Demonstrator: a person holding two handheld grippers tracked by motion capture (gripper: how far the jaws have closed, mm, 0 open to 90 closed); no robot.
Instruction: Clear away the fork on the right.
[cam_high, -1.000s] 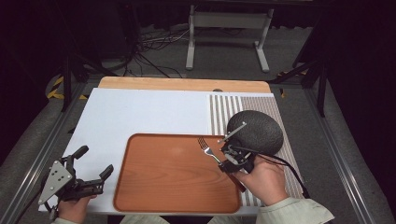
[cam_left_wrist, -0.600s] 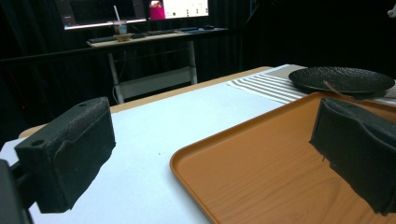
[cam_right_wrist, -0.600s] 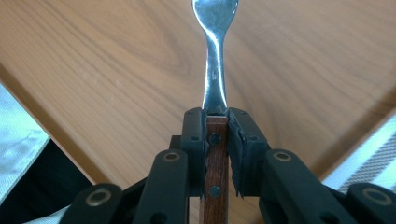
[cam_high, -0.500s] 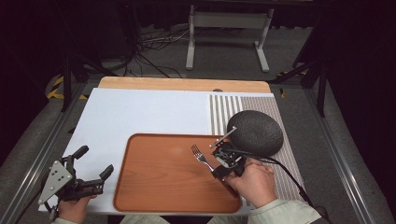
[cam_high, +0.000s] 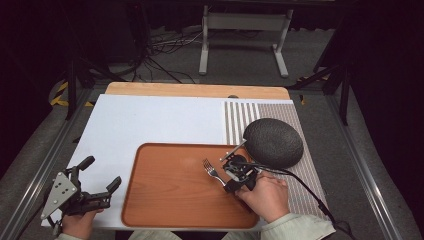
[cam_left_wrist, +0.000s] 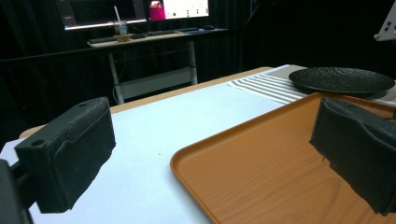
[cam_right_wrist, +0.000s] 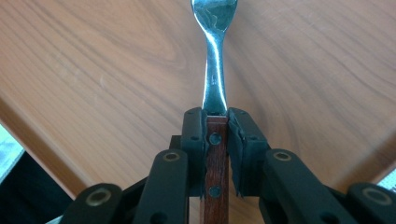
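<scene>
Both jaws of the right gripper (cam_right_wrist: 215, 122) pinch the fork's (cam_right_wrist: 214, 56) wooden handle, its steel head reaching ahead over the brown tray (cam_high: 170, 200), while beside that tray the left gripper (cam_high: 102, 180) rests spread, holding nothing.

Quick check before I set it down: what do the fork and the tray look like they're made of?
Fork: polished metal neck and head, bright and mirror-like; the handle clamped in the right tool looks like reddish-brown wood with two metal rivets. Tray: orange-brown with a printed-looking wood grain and a smooth raised rim; probably laminate or plastic, though real wood can't be ruled out.
</scene>
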